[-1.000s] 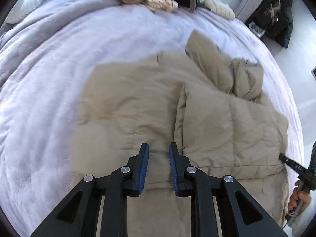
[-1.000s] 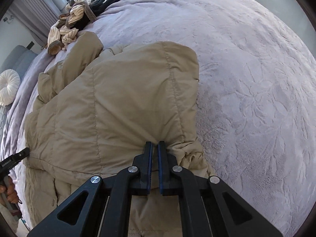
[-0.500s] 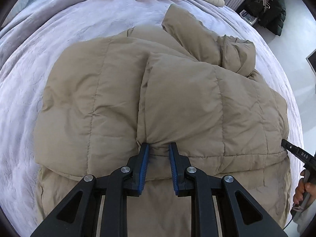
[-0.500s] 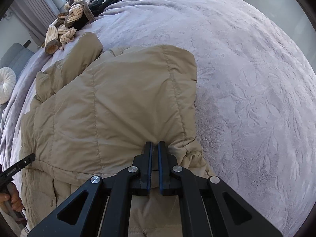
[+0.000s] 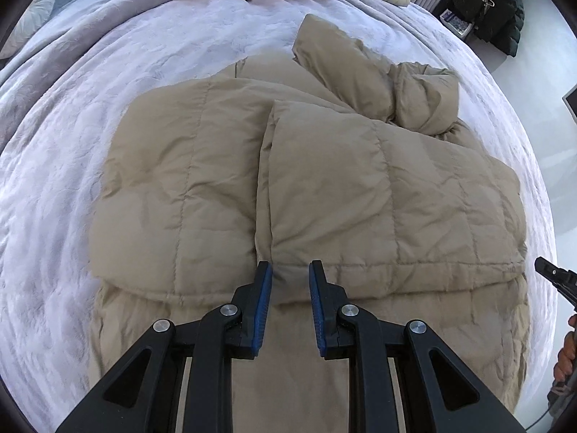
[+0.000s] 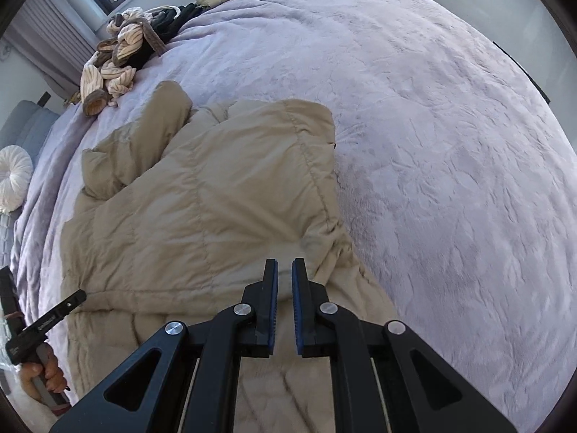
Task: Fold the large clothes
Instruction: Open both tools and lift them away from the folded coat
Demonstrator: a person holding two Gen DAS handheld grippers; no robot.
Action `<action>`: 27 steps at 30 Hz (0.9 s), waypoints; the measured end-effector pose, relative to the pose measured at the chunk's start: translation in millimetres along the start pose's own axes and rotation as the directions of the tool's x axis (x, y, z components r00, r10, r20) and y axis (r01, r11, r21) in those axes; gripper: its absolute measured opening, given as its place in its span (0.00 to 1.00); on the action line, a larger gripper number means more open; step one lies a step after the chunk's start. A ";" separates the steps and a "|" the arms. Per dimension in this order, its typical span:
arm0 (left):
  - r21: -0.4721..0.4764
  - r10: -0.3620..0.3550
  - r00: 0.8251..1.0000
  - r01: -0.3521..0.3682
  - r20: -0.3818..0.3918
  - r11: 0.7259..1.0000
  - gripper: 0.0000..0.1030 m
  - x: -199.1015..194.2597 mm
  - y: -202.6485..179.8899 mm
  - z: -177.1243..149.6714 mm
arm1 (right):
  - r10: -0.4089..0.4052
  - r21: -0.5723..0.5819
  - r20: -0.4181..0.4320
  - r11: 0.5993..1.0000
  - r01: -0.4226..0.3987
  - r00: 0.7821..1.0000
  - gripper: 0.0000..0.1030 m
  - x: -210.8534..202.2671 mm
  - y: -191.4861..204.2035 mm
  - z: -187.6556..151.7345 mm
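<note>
While jacket (image 5: pixel 324 187) lies folded, bedspread (image 6: pixel 450 144) right of hem bare.

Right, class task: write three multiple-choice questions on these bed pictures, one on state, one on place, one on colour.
1. How does the tan quilted puffer coat lie? A on a hanger; B rolled in a bag; C folded over itself.
2. Where is the heap of cream striped knitwear? A on the coat; B at the bed's far end; C on the floor.
3. What colour is the plush bedspread? A lilac; B green; C red.
Key: C, one quilted layer overlaps another; B, it lies beyond the coat; A, lilac all round.
</note>
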State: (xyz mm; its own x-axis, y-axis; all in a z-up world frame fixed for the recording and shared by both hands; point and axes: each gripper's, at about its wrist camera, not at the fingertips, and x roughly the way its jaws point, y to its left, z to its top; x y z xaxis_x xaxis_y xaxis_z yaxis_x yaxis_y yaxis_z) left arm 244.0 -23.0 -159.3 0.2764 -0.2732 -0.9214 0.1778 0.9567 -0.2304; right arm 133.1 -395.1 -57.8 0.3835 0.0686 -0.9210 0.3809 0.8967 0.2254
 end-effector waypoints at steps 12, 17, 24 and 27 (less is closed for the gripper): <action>0.047 0.037 0.999 -0.035 -0.030 0.998 0.22 -57.8 -2.1 -40.4 | 0.058 0.035 -0.073 0.998 -0.056 0.996 0.09 -33.7 22.2 -48.6; 0.048 0.050 0.999 -0.049 -0.013 0.998 0.92 -80.2 -0.1 -59.8 | 0.066 0.048 -0.086 0.997 -0.063 0.994 0.39 -47.6 31.9 -71.2; 0.060 0.045 0.998 -0.042 -0.039 0.997 0.93 -102.8 4.5 -81.1 | 0.064 0.054 -0.095 0.997 -0.059 0.993 0.43 -62.8 41.4 -86.7; 0.047 0.059 0.998 -0.057 -0.035 0.997 0.94 -110.1 8.5 -87.7 | 0.063 0.063 -0.070 0.996 -0.059 0.996 0.70 -72.2 45.4 -90.8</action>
State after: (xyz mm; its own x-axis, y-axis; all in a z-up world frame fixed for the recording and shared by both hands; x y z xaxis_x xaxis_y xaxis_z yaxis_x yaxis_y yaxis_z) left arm 132.3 24.0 -87.3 0.2529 -0.2126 -0.9438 0.2061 0.9650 -0.1622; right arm 46.3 -319.7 -9.9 0.3469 0.1559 -0.9248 0.4100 0.8617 0.2991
